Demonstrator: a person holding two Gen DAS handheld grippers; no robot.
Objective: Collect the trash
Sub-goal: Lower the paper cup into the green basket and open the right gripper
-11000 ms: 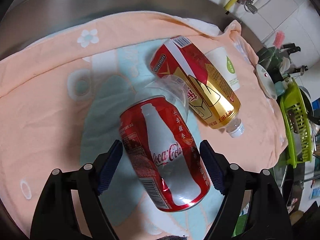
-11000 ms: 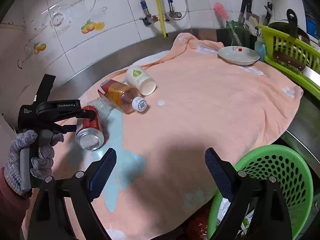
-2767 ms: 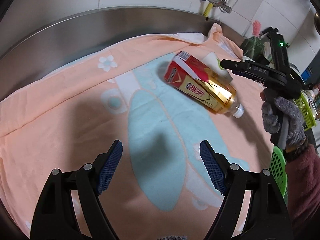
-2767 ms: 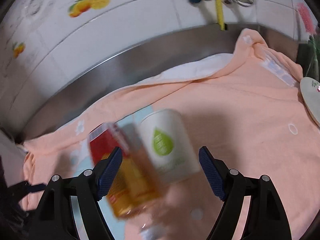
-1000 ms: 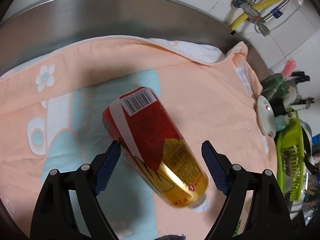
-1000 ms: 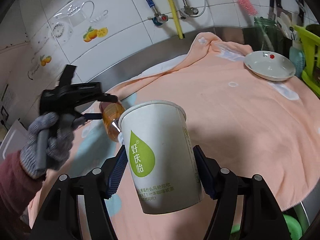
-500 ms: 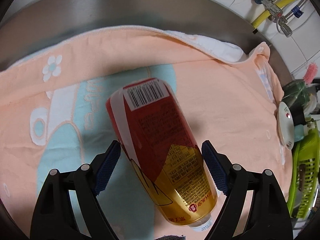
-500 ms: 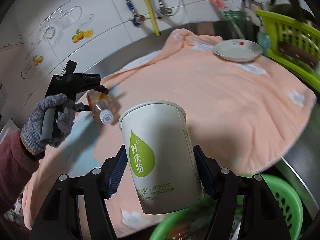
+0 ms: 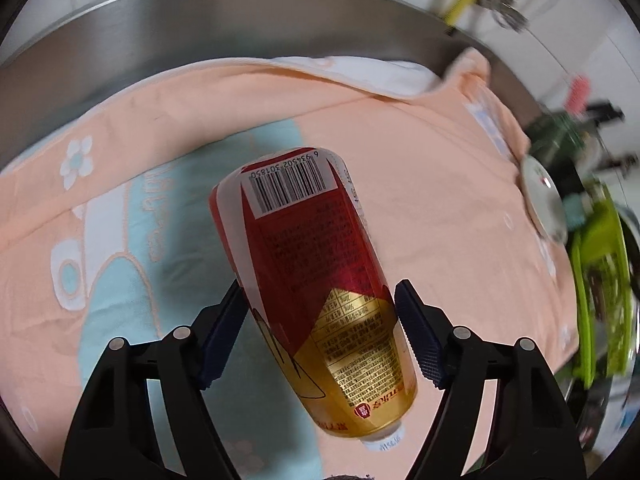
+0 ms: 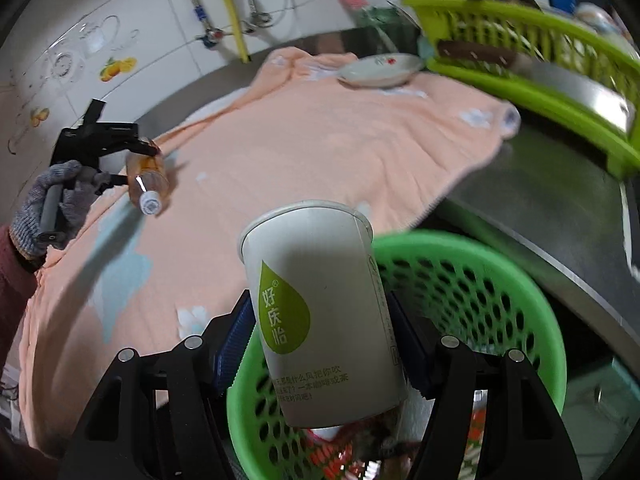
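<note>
My left gripper [image 9: 320,320] is shut on a red-and-gold plastic bottle [image 9: 316,276] and holds it above the peach towel [image 9: 420,200], cap end toward me. The bottle and the left gripper also show far left in the right wrist view [image 10: 146,174]. My right gripper [image 10: 320,344] is shut on a white paper cup with a green drop logo [image 10: 320,312], held over the green perforated trash basket [image 10: 480,292], which has some trash inside.
A white dish [image 10: 376,70] rests at the towel's far end. A lime-green dish rack [image 10: 540,64] stands to the right on the steel counter [image 10: 540,208]. Pipes and taps run down the tiled wall [image 10: 224,20]. A steel rim [image 9: 200,32] curves behind the towel.
My right gripper has carried the cup from over the towel to above the green basket. My left gripper has closed on the bottle and lifted it off the towel.
</note>
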